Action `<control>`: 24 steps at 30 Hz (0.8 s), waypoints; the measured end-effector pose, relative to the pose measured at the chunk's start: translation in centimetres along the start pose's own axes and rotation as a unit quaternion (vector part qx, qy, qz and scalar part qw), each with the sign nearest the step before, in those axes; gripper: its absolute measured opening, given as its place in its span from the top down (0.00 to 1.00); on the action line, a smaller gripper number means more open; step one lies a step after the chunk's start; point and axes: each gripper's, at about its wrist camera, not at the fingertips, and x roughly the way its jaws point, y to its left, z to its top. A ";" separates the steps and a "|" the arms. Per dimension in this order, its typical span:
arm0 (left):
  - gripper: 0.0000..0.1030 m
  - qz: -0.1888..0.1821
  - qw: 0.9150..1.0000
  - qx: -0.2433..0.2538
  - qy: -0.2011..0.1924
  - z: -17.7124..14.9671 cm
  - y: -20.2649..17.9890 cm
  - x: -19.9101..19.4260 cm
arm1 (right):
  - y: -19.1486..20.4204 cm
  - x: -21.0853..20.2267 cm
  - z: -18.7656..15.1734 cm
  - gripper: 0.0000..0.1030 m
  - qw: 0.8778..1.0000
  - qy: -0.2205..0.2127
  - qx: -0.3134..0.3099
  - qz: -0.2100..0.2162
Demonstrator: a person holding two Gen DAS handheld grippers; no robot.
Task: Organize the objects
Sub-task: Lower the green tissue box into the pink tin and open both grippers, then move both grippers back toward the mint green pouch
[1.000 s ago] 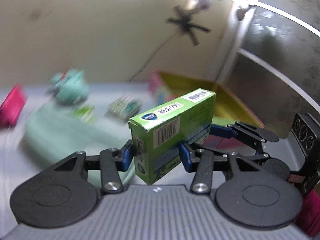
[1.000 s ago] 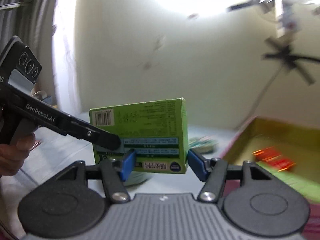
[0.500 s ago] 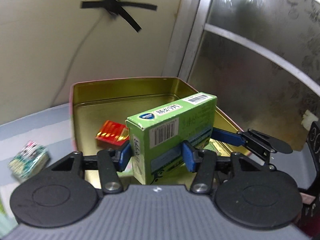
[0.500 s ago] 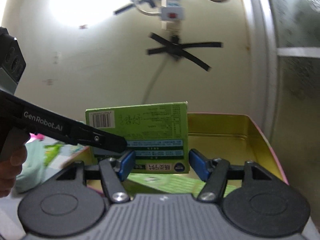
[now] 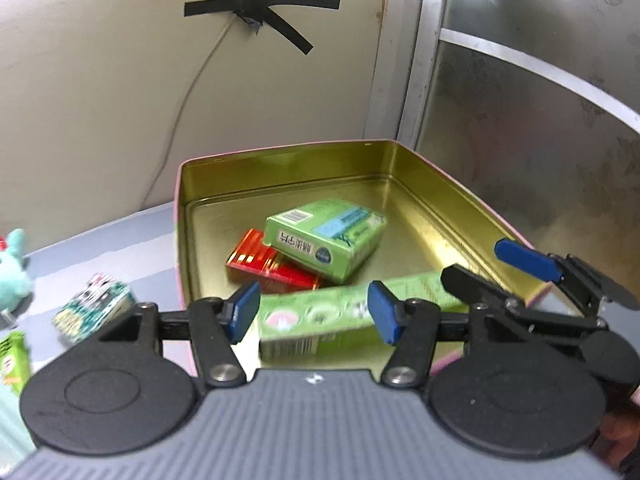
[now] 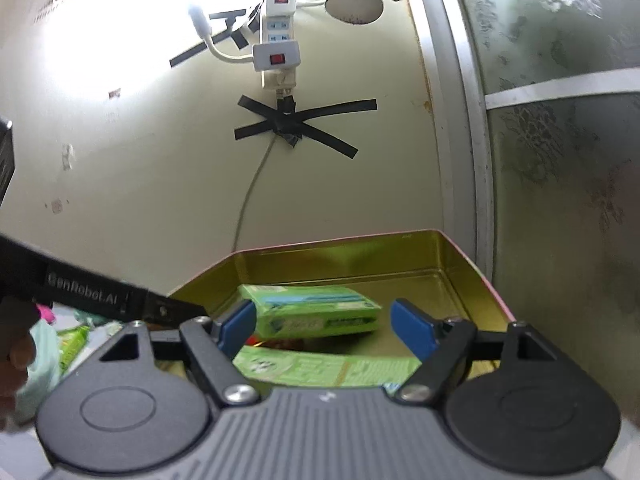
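A gold tin (image 5: 404, 168) with a pink rim stands against the wall. In it the green box (image 5: 326, 240) lies tilted on a red box (image 5: 268, 270); a long green box (image 5: 344, 316) lies nearer me. My left gripper (image 5: 312, 314) is open and empty above the tin's near edge. My right gripper (image 6: 326, 326) is open and empty, its jaws apart on either side of the green box (image 6: 316, 312), not touching it. The right gripper's fingers (image 5: 524, 260) show at the right of the left wrist view.
Left of the tin on the blue-grey surface lie a small patterned box (image 5: 94, 308), a teal plush toy (image 5: 12, 272) and a green packet (image 5: 14, 356). A cord runs down the wall (image 6: 256, 184) behind the tin. A frosted door (image 5: 540, 120) stands at the right.
Both grippers held the green box over the tin; they have opened and the box now lies in the tin on the red box.
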 end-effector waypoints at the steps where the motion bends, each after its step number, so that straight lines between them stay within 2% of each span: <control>1: 0.40 0.007 1.000 0.004 -0.002 -0.5 -0.2 -0.8 | 0.0 -0.5 -0.1 0.25 1.000 -0.001 0.005 0.002; 6: 0.34 0.044 0.999 0.013 -0.005 -1.4 -0.8 -2.5 | 1.8 -2.9 -0.9 0.25 0.999 -0.004 0.039 0.016; 12: 0.30 0.084 0.996 -0.002 0.017 -4.5 1.6 -5.2 | 4.7 -4.7 -2.1 0.25 0.998 0.012 0.049 0.044; 19: 0.30 0.130 0.989 -0.050 0.042 -8.3 6.3 -7.5 | 9.0 -3.8 -4.1 0.25 0.994 0.061 0.033 0.089; 24: 0.29 0.158 0.984 -0.072 0.040 -10.3 9.1 -9.5 | 12.9 -2.5 -5.2 0.25 0.989 0.091 -0.002 0.119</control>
